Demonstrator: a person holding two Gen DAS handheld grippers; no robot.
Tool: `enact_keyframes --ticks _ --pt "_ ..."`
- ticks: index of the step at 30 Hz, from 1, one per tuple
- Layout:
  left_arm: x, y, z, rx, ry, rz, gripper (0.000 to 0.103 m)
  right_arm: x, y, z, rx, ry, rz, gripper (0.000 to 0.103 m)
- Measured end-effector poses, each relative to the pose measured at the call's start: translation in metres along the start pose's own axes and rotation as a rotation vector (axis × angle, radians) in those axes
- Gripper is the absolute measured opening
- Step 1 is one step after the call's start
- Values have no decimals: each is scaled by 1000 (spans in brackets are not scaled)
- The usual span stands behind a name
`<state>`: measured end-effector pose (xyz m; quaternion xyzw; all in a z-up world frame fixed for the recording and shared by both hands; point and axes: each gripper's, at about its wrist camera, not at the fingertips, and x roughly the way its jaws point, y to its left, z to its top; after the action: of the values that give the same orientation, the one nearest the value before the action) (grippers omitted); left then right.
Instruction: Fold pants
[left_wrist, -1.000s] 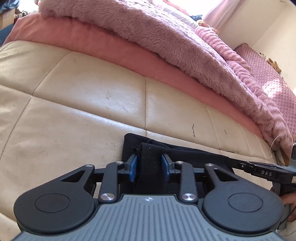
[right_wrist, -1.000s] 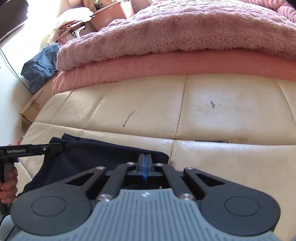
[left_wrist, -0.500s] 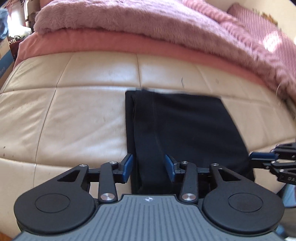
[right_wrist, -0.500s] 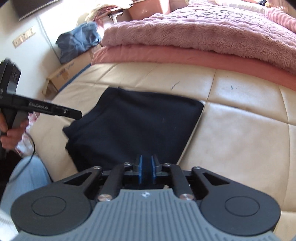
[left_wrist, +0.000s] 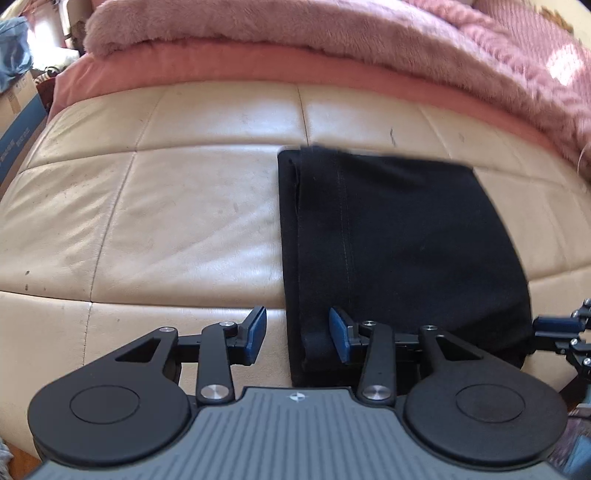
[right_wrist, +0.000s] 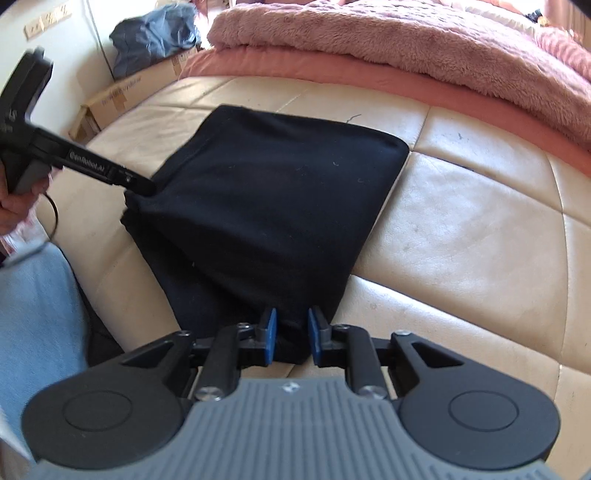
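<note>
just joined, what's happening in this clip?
A person with a gripper in each hand is folding black pants on a cream cushioned surface. The pants lie flat in a folded rectangle. The left gripper is open, straddling the near left edge. The right gripper has just been opening, with the near right corner loose between its jaws. Pink blankets are piled behind.

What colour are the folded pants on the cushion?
Black, plain, with no pattern: the pants show best in the right wrist view, lying on the cream cushion.
</note>
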<state>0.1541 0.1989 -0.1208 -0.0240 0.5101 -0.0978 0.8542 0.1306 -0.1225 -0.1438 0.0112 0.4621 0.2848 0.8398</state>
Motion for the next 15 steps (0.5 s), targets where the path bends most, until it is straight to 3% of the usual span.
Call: enact_keyframes --ticks 1,3,4,5,9,15 --pt "-5 4 2 -34 -30 -32 53 -3 -7 3 38 -13 19 15" --pt "-6 14 8 -114 -69 -86 66 -7 -25 10 145 -53 68 30" --pt "-4 19 11 -153 -84 -112 70 -6 -35 14 211 -70 99 41" --pt "1 24 15 -197 -91 -136 71 -3 -46 17 283 -79 132 45" --pt "26 37 22 -321 -77 -196 73 16 -79 26 516 -90 229 48" --pt "47 29 26 -299 -41 -193 73 45 -102 34 694 -81 303 53"
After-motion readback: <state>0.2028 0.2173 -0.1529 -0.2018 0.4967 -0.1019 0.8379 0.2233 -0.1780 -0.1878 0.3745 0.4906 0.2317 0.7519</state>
